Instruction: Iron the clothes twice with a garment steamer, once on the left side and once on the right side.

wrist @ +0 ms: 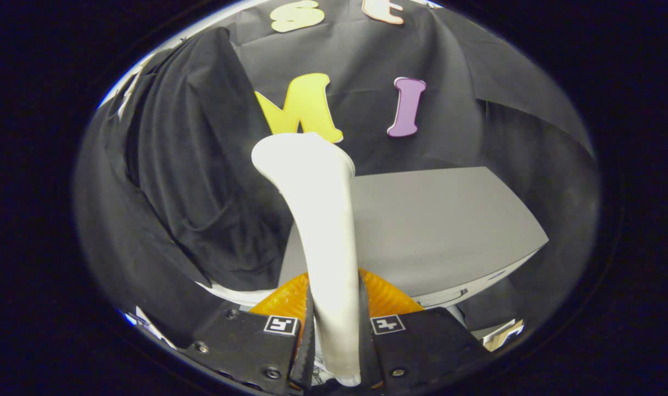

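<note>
A white garment steamer [317,220] stands upright between my fingers, its handle running down into the gripper [337,335] and its wide head up at the top. Both black fingers [306,335] press on the handle, so the gripper is shut on it. A black garment [196,181] hangs to the left of the steamer, draped in folds, with its lower hem just left of the fingers. The steamer head sits beside the garment's right edge; I cannot tell whether they touch.
A grey table top [438,220] spreads out beyond and to the right of the fingers. An orange ribbed part [386,300] shows just behind the fingers at the steamer's base. Black cloth walls close in the booth all round.
</note>
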A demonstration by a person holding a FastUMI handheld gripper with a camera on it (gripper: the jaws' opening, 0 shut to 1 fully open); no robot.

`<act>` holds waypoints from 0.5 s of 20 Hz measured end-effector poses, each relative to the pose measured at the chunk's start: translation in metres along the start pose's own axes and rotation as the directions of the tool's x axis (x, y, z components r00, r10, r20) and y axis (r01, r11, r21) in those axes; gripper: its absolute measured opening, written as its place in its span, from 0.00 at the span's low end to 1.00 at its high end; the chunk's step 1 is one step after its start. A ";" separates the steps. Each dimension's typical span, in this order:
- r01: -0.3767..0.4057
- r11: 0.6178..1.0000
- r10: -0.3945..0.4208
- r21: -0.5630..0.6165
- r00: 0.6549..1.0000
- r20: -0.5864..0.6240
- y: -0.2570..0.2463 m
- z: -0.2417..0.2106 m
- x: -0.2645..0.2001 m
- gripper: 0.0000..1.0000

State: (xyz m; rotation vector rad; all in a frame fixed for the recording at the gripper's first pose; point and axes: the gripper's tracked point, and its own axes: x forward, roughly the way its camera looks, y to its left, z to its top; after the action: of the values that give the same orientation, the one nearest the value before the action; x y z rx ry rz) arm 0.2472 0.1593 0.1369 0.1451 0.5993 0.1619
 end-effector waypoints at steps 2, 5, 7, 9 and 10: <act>-0.005 1.000 0.006 -0.012 1.000 0.021 0.019 -0.001 -0.011 0.35; -0.008 1.000 0.009 -0.016 0.999 0.054 0.048 -0.006 -0.029 0.35; -0.011 1.000 0.012 -0.016 0.996 0.088 0.066 -0.004 -0.044 0.35; -0.022 1.000 0.024 -0.018 0.992 0.120 0.081 0.003 -0.053 0.35; -0.027 0.999 0.029 -0.018 0.991 0.133 0.086 0.007 -0.057 0.35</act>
State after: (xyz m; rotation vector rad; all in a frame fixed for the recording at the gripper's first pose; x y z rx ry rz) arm 0.1952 0.2321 0.1894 0.1476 0.4628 0.1823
